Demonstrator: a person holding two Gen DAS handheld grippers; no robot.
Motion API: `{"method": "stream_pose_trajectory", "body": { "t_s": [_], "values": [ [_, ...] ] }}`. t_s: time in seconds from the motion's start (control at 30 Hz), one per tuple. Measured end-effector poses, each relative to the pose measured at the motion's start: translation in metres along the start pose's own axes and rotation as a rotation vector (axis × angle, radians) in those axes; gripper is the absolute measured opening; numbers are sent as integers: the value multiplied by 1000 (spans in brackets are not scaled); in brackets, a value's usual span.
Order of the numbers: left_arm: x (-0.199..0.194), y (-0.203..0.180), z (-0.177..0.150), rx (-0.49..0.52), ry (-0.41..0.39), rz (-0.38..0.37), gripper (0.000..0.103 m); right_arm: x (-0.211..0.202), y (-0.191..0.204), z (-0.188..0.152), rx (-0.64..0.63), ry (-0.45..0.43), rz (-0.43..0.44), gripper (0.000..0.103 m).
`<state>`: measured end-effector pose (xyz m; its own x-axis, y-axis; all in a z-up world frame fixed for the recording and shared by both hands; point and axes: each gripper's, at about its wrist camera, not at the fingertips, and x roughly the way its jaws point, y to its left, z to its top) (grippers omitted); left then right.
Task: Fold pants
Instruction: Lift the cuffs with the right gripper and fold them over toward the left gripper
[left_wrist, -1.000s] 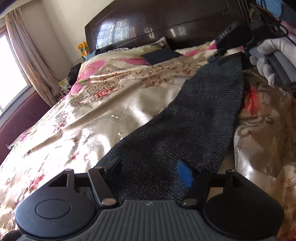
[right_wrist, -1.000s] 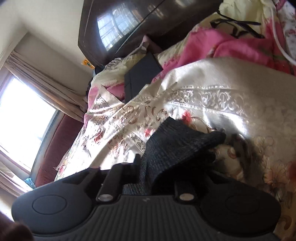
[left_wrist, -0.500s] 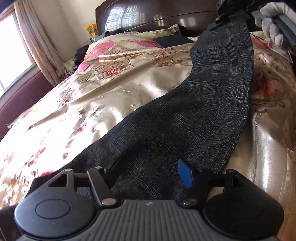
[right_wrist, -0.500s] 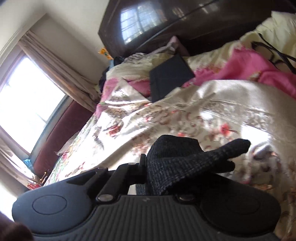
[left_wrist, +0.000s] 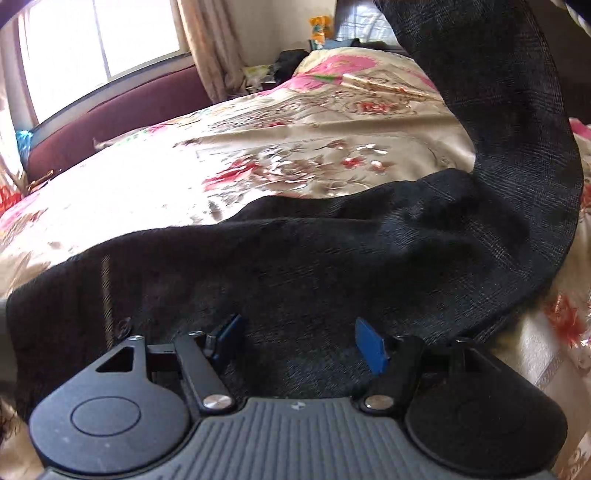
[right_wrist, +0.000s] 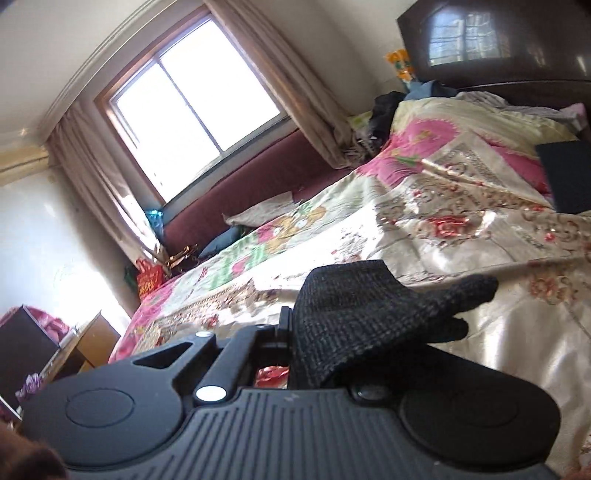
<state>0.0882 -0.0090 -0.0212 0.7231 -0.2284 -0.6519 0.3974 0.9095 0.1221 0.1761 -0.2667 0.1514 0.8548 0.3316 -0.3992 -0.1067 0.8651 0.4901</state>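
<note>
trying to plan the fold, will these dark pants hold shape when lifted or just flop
Likely floppy: the pants curve in a limp arc from the raised end to the bed. Where the right gripper pinches them, the cloth bunches and droops. The satin bedspread may let them slide.

The dark checked woven pants run off the left wrist view's top edge, and their bunched cloth hides the right hand-held gripper fingertips.

Sunlit window with beige curtains, maroon ledge, dark headboard, floral bedspread.
</note>
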Motion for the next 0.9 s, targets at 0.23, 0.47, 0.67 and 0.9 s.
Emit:
{"method": "stream_pose_trajectory", "body": {
  "t_s": [0.23,0.47,0.67,0.9],
  "values": [
    [-20,37,-17,-119,-38,60,81,72,98,-73,-126,216,113,5],
    [-34,88,-38,-297,-1,123,81,115,199,-152,-440,299,150,5],
    [-60,106,-56,-382,-90,92,81,126,247,-194,-595,330,171,5],
    [-78,128,-70,-458,-125,158,82,154,272,-240,-750,427,202,7]
  ]
}}
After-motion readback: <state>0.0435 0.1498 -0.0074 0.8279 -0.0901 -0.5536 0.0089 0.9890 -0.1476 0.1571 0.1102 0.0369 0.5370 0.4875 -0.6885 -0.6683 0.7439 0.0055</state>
